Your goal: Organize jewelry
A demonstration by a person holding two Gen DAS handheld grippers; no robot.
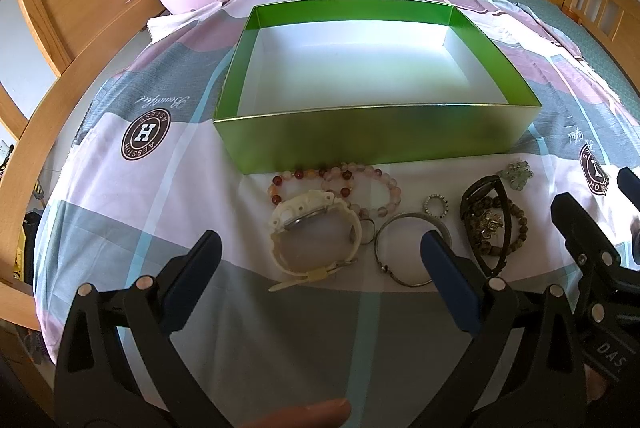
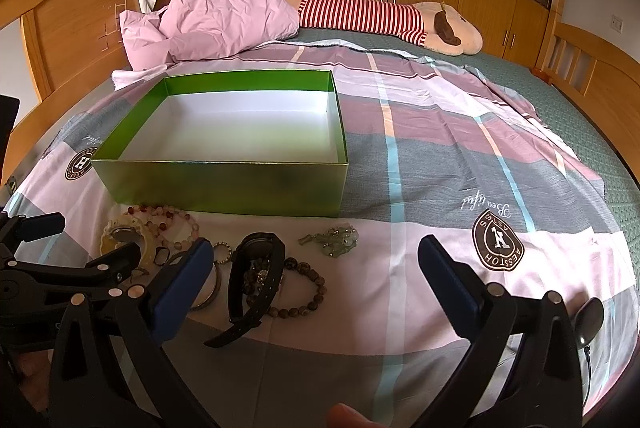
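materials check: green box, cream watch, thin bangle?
Green box: looks like card with a glossy, metallic-green wrap and matte white inside; sheen and crisp folded edges. Cream watch: likely rubbery plastic or resin; matte, moulded strap. Thin bangle: probably metal; grey, thin, with a glint.

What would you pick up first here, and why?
Probably the cream watch: the open left gripper already points at it, nothing is held, and the green box just behind it is empty. Ease forward and close on its strap.

left wrist – low, near, facing green box [image 1: 376, 132] | right wrist – further right | shared: box, jewellery
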